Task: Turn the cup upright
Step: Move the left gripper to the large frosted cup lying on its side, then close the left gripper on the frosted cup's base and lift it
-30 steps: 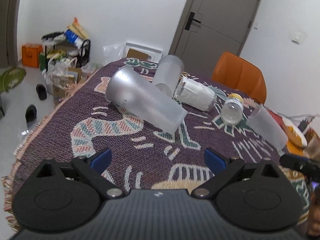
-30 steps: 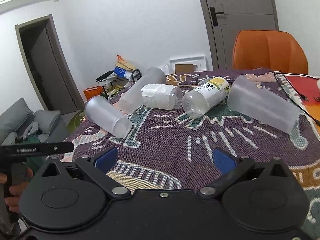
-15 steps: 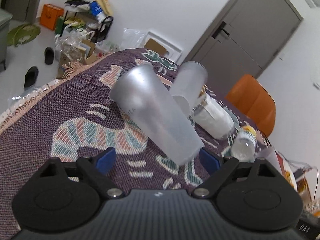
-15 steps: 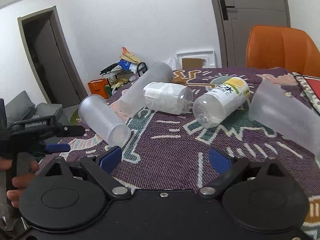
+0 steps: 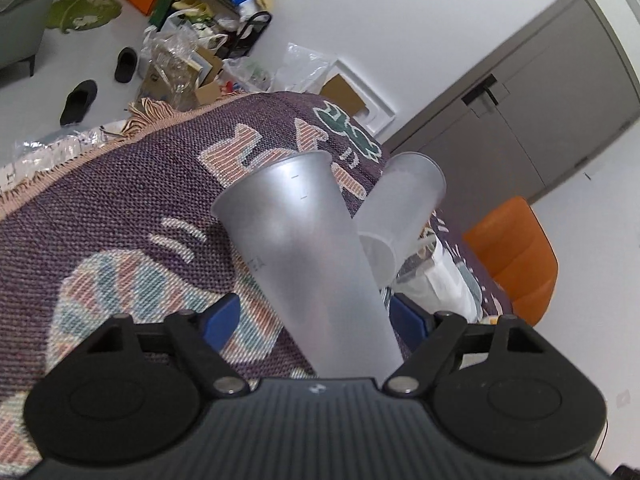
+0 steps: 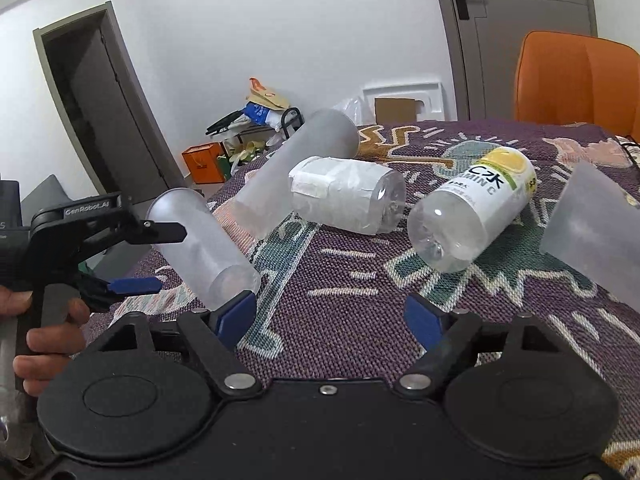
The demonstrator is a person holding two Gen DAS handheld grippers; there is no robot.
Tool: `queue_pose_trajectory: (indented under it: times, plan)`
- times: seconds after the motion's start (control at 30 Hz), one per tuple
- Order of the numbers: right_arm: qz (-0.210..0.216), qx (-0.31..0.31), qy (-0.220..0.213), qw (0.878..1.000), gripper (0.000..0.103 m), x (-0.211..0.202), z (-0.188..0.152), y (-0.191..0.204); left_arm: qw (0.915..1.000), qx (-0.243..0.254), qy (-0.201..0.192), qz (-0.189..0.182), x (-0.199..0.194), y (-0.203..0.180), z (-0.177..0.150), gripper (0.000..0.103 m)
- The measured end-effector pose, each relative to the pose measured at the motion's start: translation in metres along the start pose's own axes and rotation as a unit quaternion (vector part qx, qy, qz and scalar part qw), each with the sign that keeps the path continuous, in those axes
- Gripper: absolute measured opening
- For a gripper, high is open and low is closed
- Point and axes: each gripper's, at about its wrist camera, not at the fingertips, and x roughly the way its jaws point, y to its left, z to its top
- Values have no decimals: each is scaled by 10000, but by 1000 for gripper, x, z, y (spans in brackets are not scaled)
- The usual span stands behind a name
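Observation:
A frosted plastic cup (image 5: 308, 256) lies on its side on the patterned purple cloth (image 5: 120, 208). Its narrow base end sits between the open jaws of my left gripper (image 5: 310, 318), which do not touch it. In the right wrist view the same cup (image 6: 200, 248) lies at the left with the left gripper (image 6: 152, 256) around it, one finger above and one below. My right gripper (image 6: 330, 314) is open and empty, low over the cloth.
A second frosted cup (image 5: 404, 216) lies behind the first, a third (image 6: 592, 236) at the right. A paper-wrapped bottle (image 6: 344, 196) and a vitamin water bottle (image 6: 472, 216) lie mid-table. An orange chair (image 6: 576, 80) stands behind. The table edge (image 5: 80, 148) is left.
My left gripper has moved forward and tilted down, so the cup's base now sits between its open jaws. The right gripper has drifted slightly closer to the table.

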Motion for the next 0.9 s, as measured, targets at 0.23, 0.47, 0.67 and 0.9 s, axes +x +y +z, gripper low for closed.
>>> queue_pose_trajectory:
  times: [0.23, 0.47, 0.67, 0.9]
  plan:
    - [-18, 122, 103, 9999, 80, 12, 4, -6, 9997, -26, 18, 257, 20, -8, 6, 81]
    - [-27, 305, 117, 9995, 80, 14, 2, -15, 9998, -114, 99, 156, 31, -10, 9, 73]
    - [7, 359, 36, 9993, 80, 5, 0, -19, 9998, -134, 84, 123, 26, -11, 8, 65]
    - [26, 461, -52, 9989, 80, -8, -8, -23, 9999, -120, 24, 115, 10, -10, 1, 64]
